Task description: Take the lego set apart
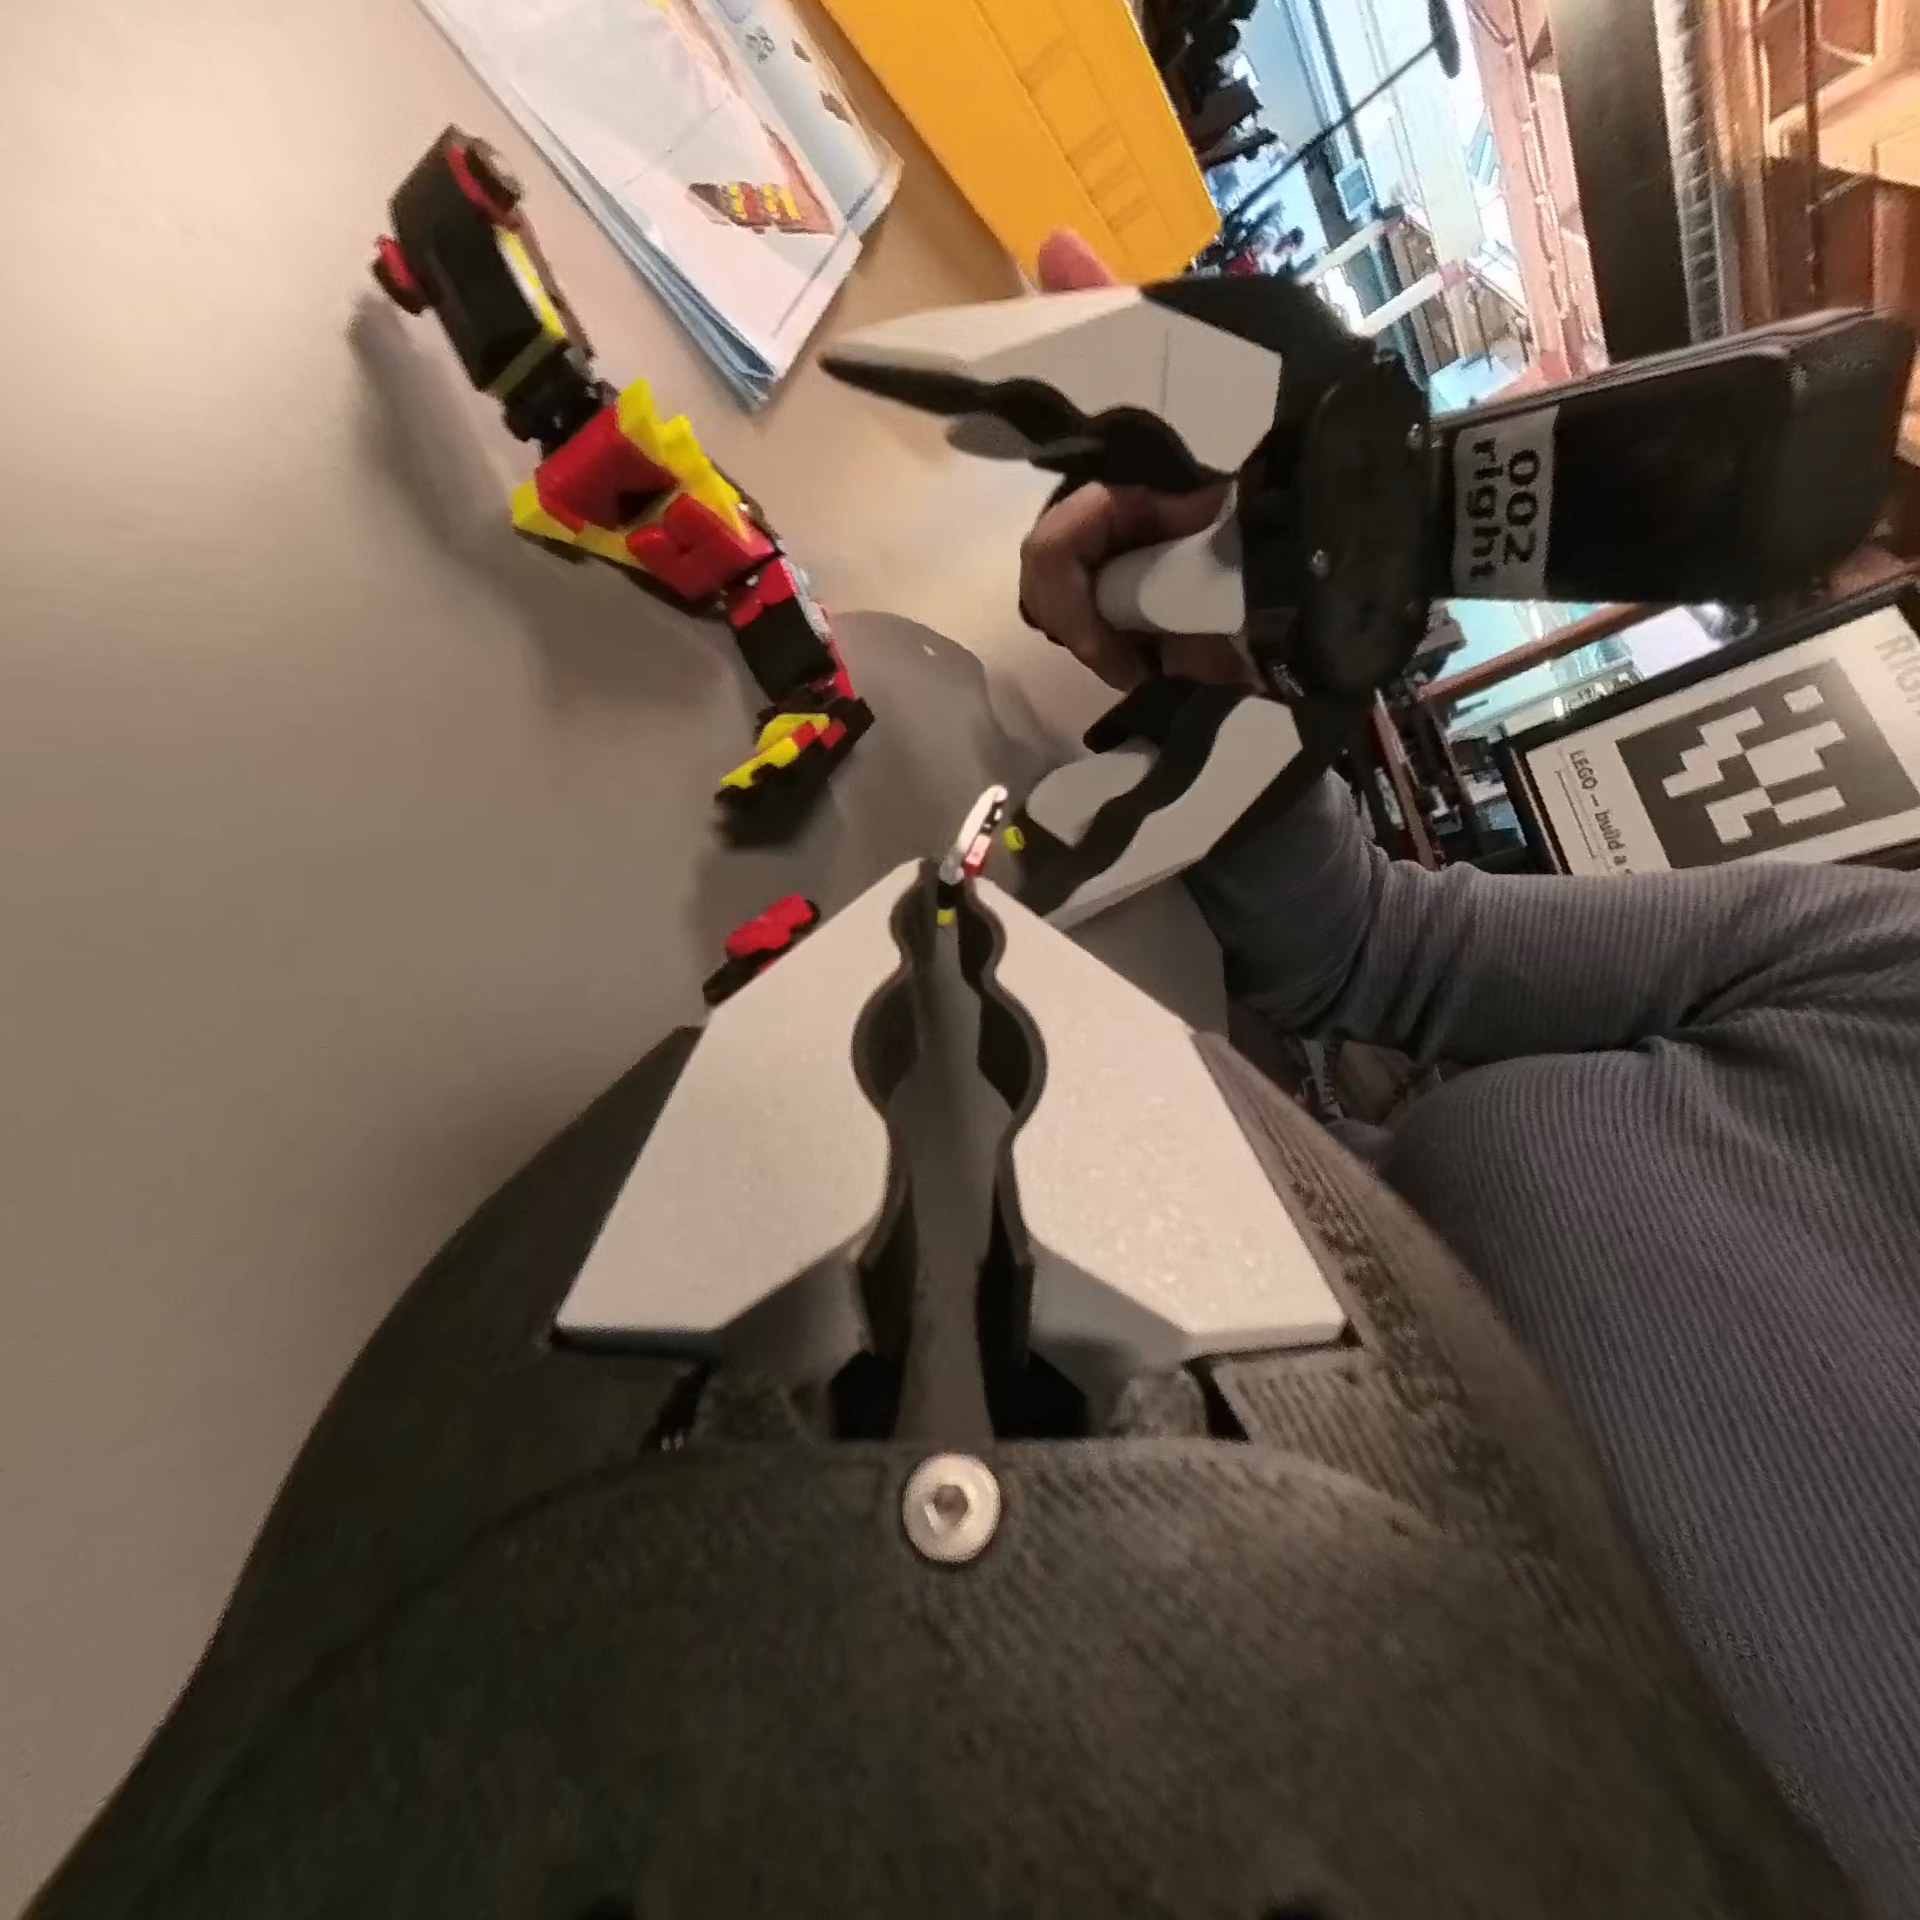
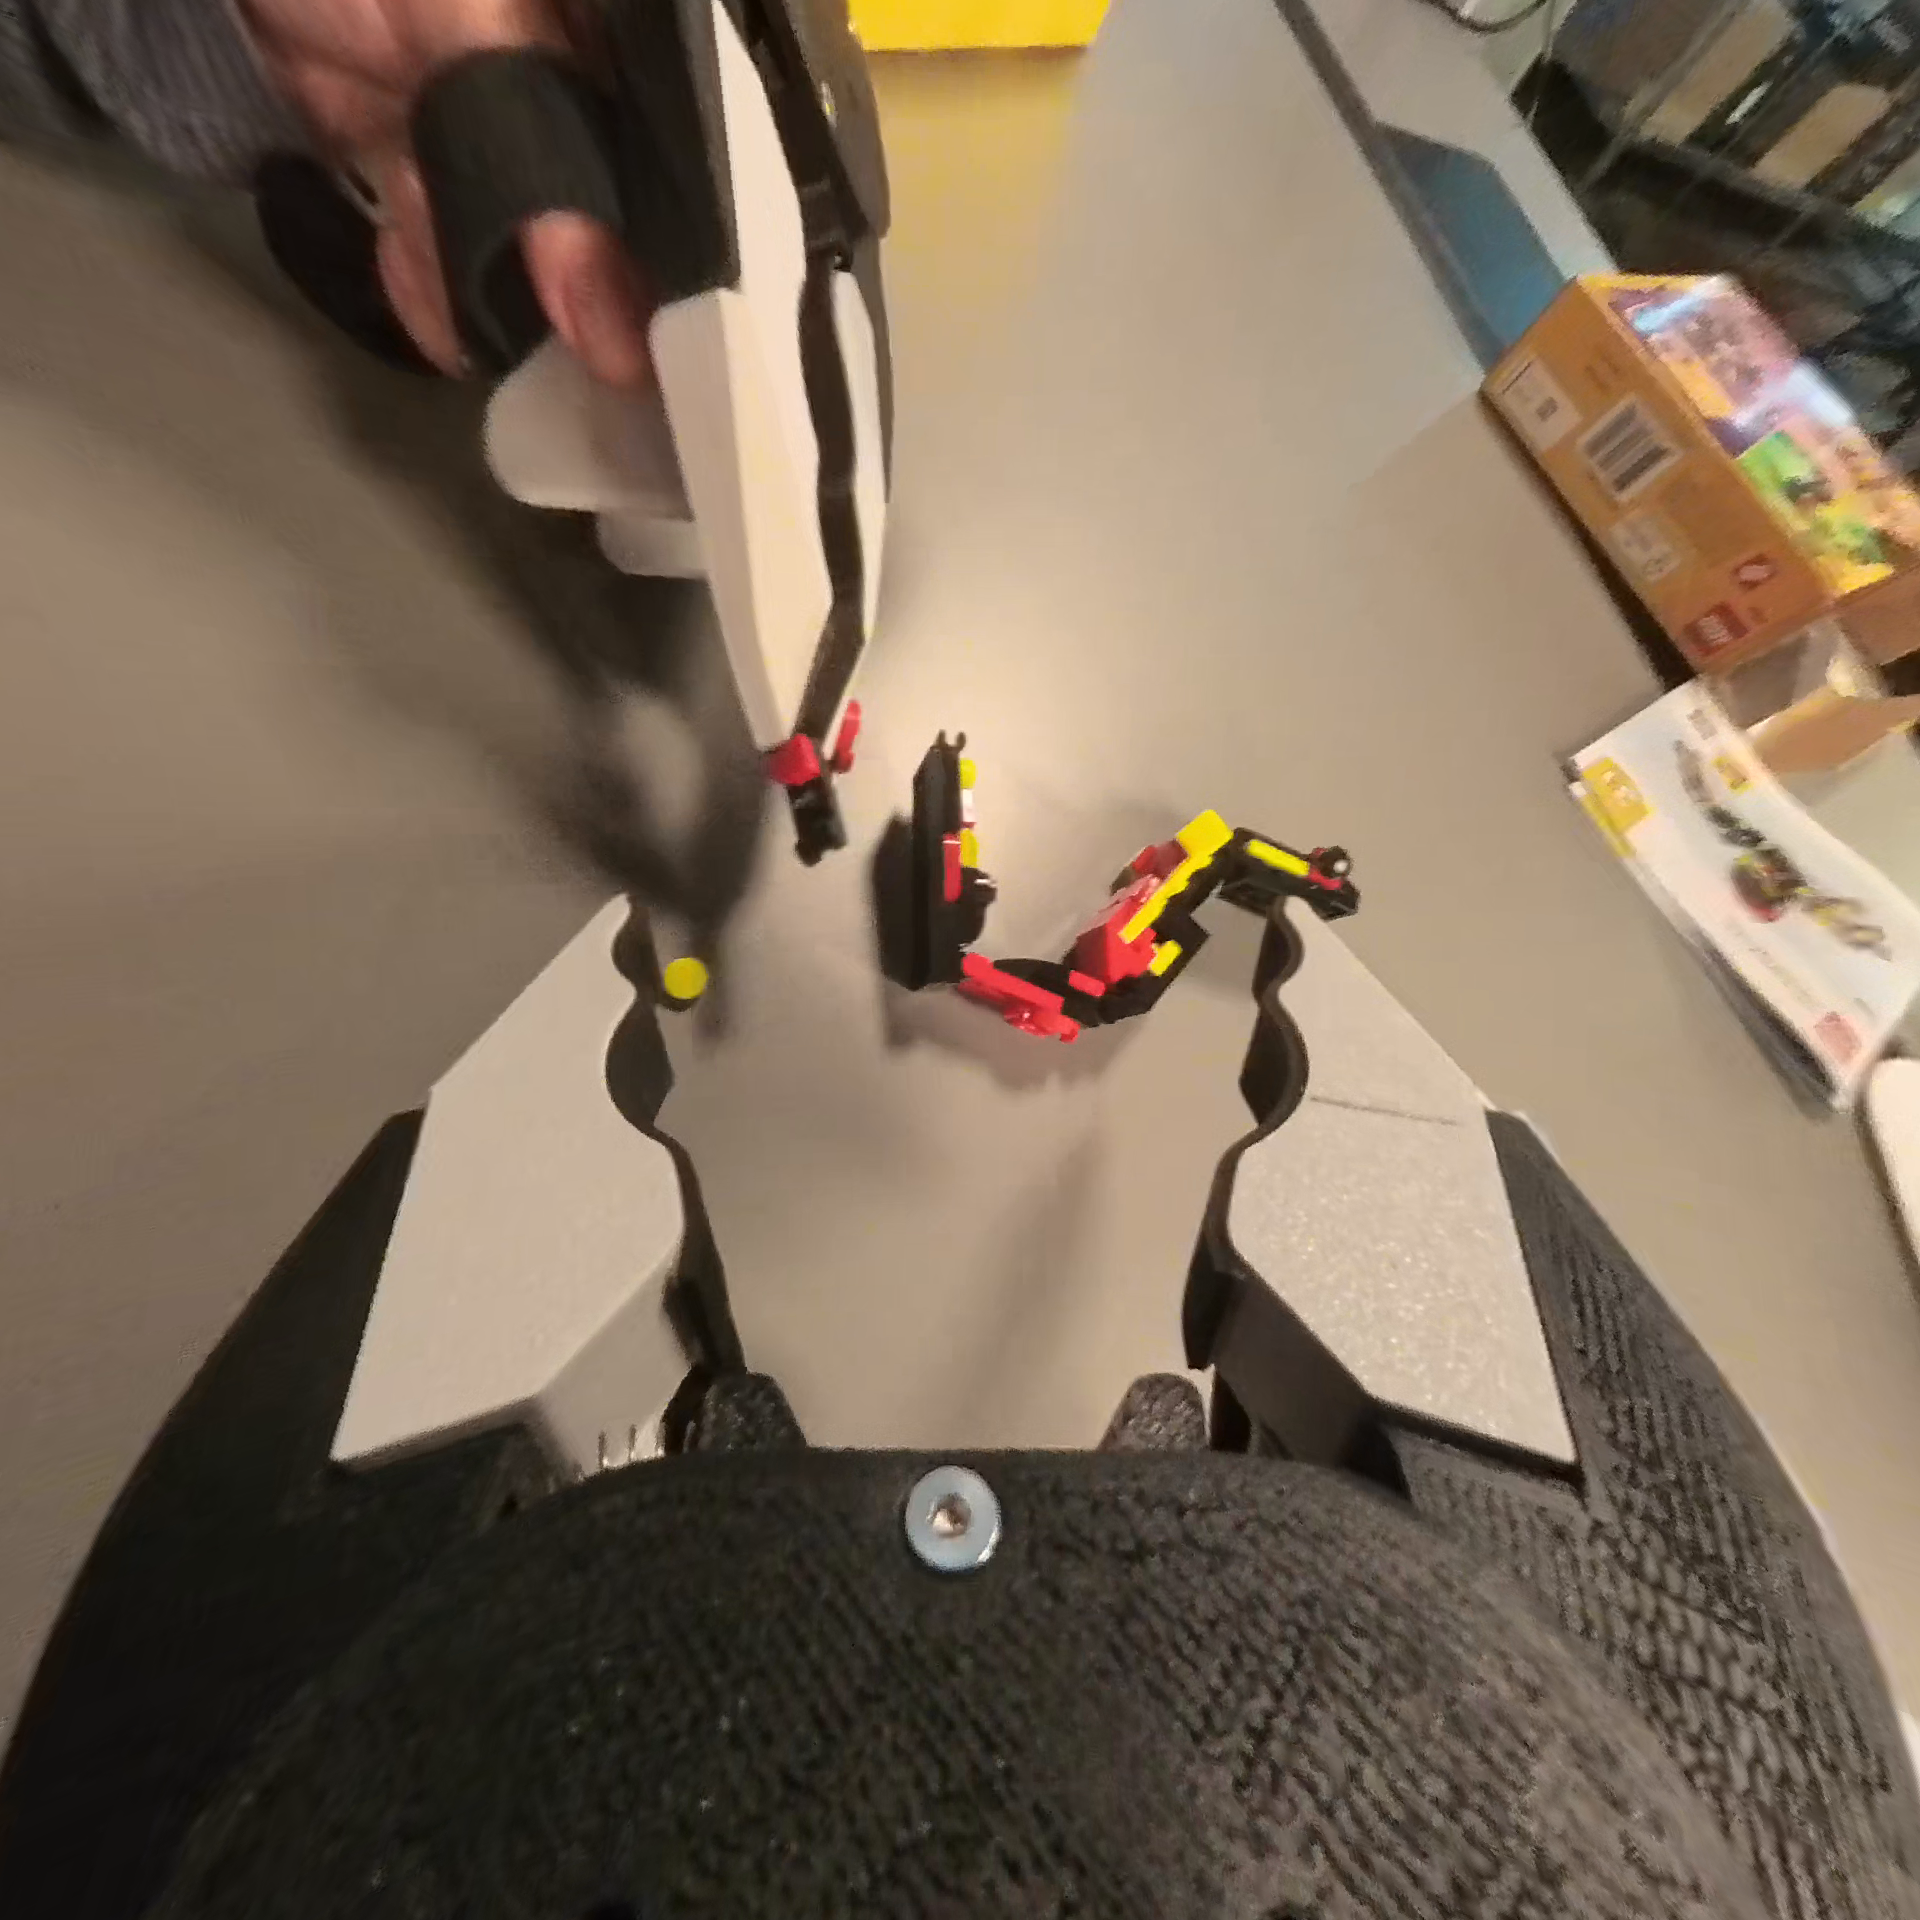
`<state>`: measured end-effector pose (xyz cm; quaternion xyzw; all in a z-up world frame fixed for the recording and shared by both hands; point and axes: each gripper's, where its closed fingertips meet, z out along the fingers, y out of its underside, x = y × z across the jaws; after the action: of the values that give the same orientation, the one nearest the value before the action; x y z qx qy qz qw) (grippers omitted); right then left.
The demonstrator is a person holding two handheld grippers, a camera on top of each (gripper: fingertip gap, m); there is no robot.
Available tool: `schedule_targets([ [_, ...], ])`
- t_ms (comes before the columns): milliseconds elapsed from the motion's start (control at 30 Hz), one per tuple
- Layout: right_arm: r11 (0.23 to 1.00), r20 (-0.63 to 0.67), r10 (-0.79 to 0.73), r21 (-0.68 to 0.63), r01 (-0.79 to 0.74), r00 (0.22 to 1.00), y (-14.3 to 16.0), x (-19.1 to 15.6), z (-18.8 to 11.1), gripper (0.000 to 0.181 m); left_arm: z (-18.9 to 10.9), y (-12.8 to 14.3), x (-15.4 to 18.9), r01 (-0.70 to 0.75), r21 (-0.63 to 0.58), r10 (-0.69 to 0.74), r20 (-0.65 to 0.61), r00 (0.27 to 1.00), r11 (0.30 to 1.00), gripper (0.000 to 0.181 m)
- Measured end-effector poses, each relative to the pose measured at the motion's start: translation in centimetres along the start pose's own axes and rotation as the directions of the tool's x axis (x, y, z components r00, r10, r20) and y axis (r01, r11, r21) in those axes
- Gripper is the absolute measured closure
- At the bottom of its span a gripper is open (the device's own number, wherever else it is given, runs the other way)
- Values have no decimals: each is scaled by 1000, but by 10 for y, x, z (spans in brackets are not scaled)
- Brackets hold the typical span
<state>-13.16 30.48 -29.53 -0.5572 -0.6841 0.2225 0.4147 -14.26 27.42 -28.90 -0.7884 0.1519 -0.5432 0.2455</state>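
The lego model (image 1: 623,499), black, red and yellow, lies on the grey table (image 1: 208,727); it also shows in the right wrist view (image 2: 1091,935). My left gripper (image 1: 951,873) is shut on a small red, black and white lego piece (image 1: 971,842) just above the table. In the right wrist view the left gripper (image 2: 821,717) hangs left of the model with that piece (image 2: 810,779) at its tip. My right gripper (image 2: 956,914) is open and empty, its fingers either side of the model's near end. It shows beside the left gripper (image 1: 935,623).
A small red and black piece (image 1: 764,935) lies by my left fingertip. A yellow stud (image 2: 684,977) sits by the right gripper's left finger. An instruction booklet (image 1: 675,177) and yellow bin (image 1: 1039,114) lie beyond the model. A lego box (image 2: 1683,457) stands at the right.
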Motion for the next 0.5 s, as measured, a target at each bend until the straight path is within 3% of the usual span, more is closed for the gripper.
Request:
schedule_targets([
  [67,995,-64,-96,12,97,993,-5,3,-1,80,2,2,2,-18,-18,18,0,1000,1000,180],
  [167,942,-152,-317,67,329,936,-24,-6,-8,128,5,3,2,-16,-23,16,1,1000,1000,179],
  [267,877,-162,-469,34,480,868,-27,-20,-3,161,3,-1,2,14,7,-14,-13,1000,1000,179],
  [400,845,-129,-524,39,533,842,-31,-34,1,177,3,0,1,17,0,-17,-7,1000,1000,179],
  [500,828,-144,-556,-7,561,819,-28,-32,3,172,3,1,1,18,-3,-18,-5,1000,1000,179],
])
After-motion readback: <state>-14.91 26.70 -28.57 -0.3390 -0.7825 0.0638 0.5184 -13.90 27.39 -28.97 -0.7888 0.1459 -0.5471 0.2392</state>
